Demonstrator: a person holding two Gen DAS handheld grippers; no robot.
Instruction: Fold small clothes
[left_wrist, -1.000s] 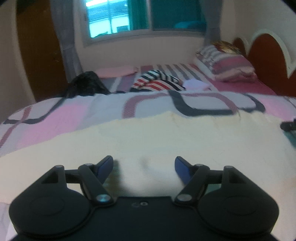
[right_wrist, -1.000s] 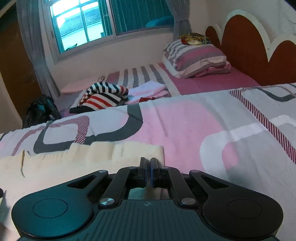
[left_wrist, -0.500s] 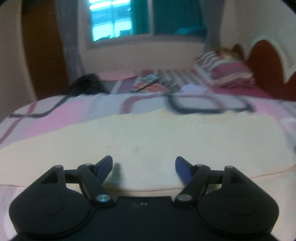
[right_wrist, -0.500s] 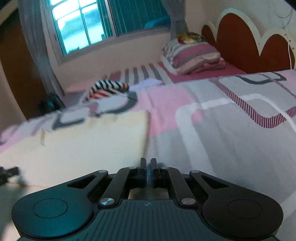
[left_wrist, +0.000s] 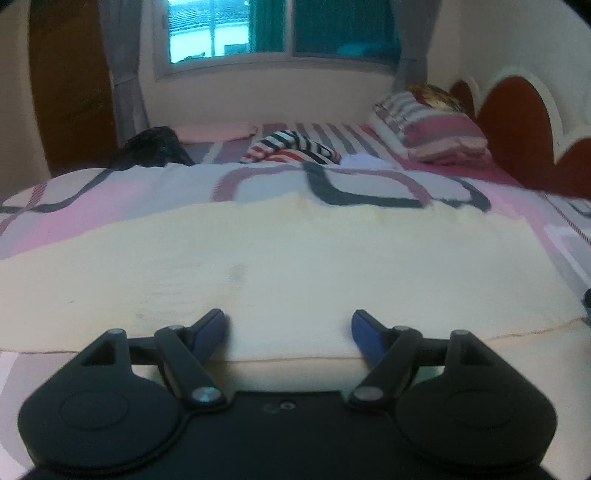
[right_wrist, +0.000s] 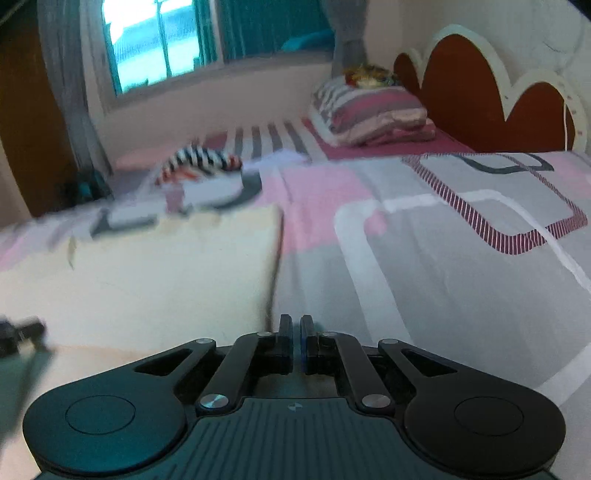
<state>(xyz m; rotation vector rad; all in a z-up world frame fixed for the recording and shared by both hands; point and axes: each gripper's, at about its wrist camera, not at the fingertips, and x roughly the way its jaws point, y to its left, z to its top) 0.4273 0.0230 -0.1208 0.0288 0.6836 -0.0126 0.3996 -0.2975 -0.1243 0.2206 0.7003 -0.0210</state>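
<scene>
Heads up: your left gripper (left_wrist: 288, 328) has its jaws apart, just opened a touch wider with nothing pinched between them, over the near fold of the cream cloth (left_wrist: 295, 266), while the right gripper (right_wrist: 296, 332) has its jaws together and empty beside the cloth's right edge, so you could easily snag the bedspread (right_wrist: 443, 266) too or drag the fold crooked.

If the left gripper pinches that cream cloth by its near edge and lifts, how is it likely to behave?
The cream cloth will probably droop and drag: it lies flat and follows the bedspread beneath. Its near edge looks doubled, so the layers may part unless the open left gripper takes both. It looks light enough to slide when pushed.

Each gripper (left_wrist: 288, 328) (right_wrist: 296, 332) is built of black plastic links, joined by silver screws, tipped with blue pads (left_wrist: 364, 330).
</scene>
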